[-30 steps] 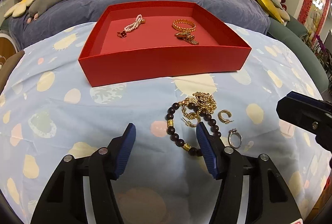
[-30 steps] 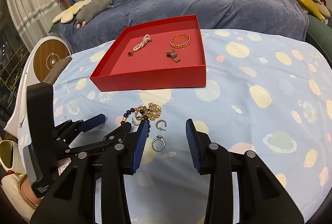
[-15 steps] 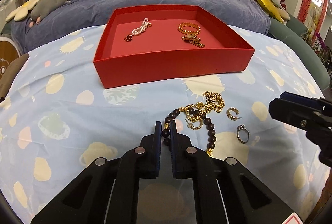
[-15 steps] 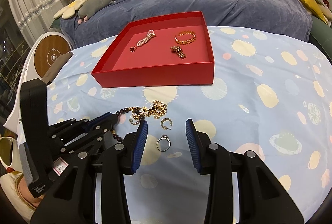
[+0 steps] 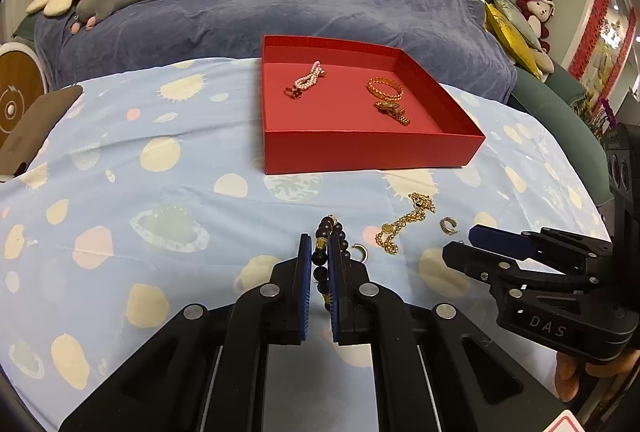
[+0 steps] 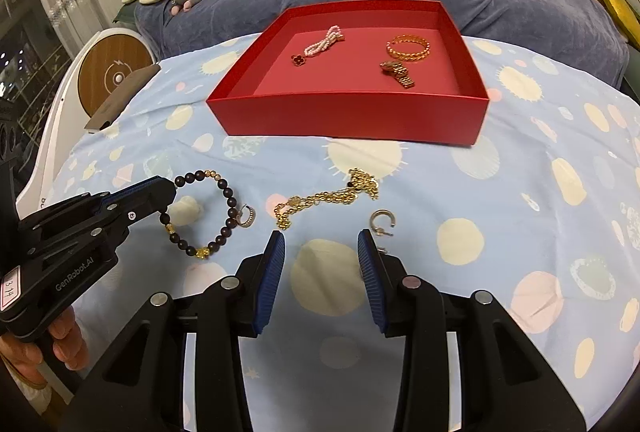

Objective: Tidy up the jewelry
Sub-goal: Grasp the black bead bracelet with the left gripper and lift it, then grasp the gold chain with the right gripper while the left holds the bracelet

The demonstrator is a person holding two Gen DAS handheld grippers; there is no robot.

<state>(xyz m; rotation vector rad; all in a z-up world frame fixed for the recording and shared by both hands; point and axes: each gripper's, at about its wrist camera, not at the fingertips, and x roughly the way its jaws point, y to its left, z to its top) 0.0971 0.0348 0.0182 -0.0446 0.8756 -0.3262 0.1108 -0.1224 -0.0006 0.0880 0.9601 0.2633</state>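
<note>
"Starting at the left tongs [image 5: 320,240], what do they have?"

"They are clenched on the beaded bracelet [image 5: 325,224]. Their jaws have just been closing, with one arc of the loop between the pads. From over those tongs the bracelet shows edge-on, its long axis running straight out along the fingers."

"And the rest of the loop?"

"From the right side it spreads open, away from the left tongs' tip, over the cloth [image 6: 540,136]. I cannot tell whether it is clear of the cloth or resting on it. A small hoop earring [image 6: 245,216] touches the far arc of the beaded bracelet [image 6: 202,253], so I judge it may be dragged along."

"Where is the red box [image 5: 372,152] from there?"

"Ahead of the left tongs and a little to their right, well apart, with its near wall facing them. The carry probably goes forward and over that wall."

"What about the right tongs [image 6: 320,238]?"

"Released, with only cloth between the fingers. Just past their left finger lies the gold chain [image 6: 328,198], strung out crosswise. Just past their right finger lies a second hoop earring [image 6: 382,222]. Something small beside that finger is mostly hidden."

"Which hand is nearer the red box [image 6: 348,116]?"

"Neither clearly. The left one has the load, so I take the next move to be its own."
</note>
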